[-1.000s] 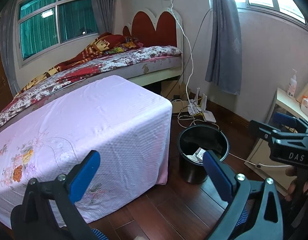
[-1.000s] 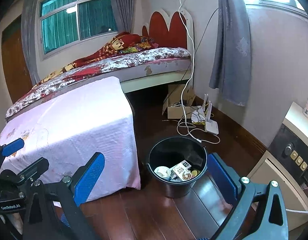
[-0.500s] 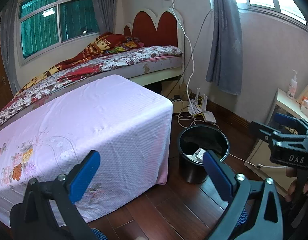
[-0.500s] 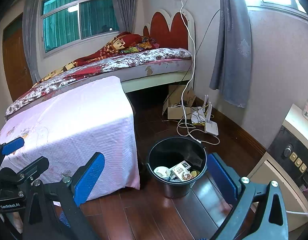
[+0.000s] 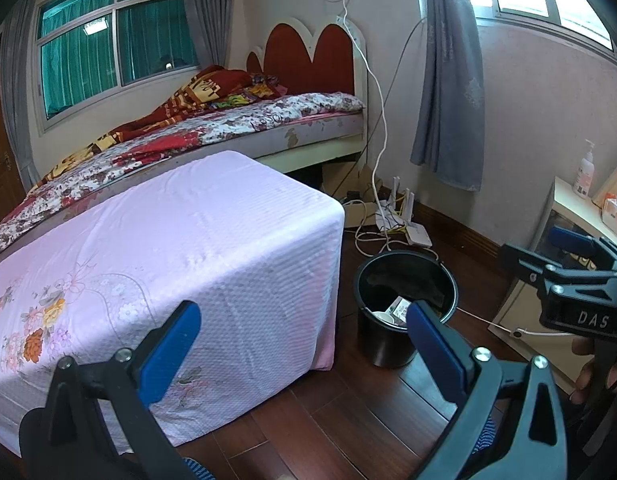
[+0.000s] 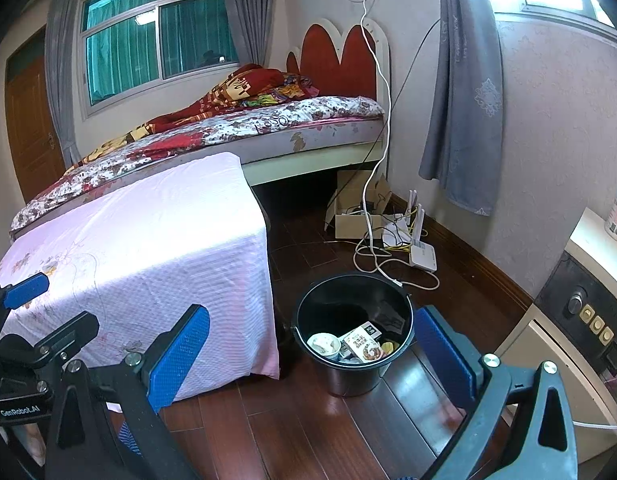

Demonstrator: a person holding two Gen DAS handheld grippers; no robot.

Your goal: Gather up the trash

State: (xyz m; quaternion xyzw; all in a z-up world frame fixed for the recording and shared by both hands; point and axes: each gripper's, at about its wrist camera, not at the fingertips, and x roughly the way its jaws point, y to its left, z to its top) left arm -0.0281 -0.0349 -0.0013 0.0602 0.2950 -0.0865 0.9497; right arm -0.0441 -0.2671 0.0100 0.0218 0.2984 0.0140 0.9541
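The left claw (image 5: 300, 344) is spread wide with nothing between its blue pads (image 5: 170, 346); it hangs above the near right corner of the pink-covered worktop (image 5: 180, 240) and the wooden floor (image 5: 328, 412) beside it. Right of the worktop, close to its draped right side, a black bucket (image 6: 350, 376) stands upright on the floor. The bucket contains trash: a white cup (image 6: 323, 343) at the left of the pile, a printed carton (image 6: 362, 346) lying against it in the middle, and a small yellowish item (image 6: 388, 346) at the right, with dark material behind them. The right claw (image 6: 308, 348) is likewise spread wide and grips nothing; in the right wrist view the bucket sits between its two pads, below and ahead of them, with no contact visible. Behind the bucket, a white router (image 6: 422, 256) and loose cables (image 6: 372, 256) lie on the floor near an open cardboard box (image 6: 350, 216) at the foot of the bed (image 6: 268, 136).
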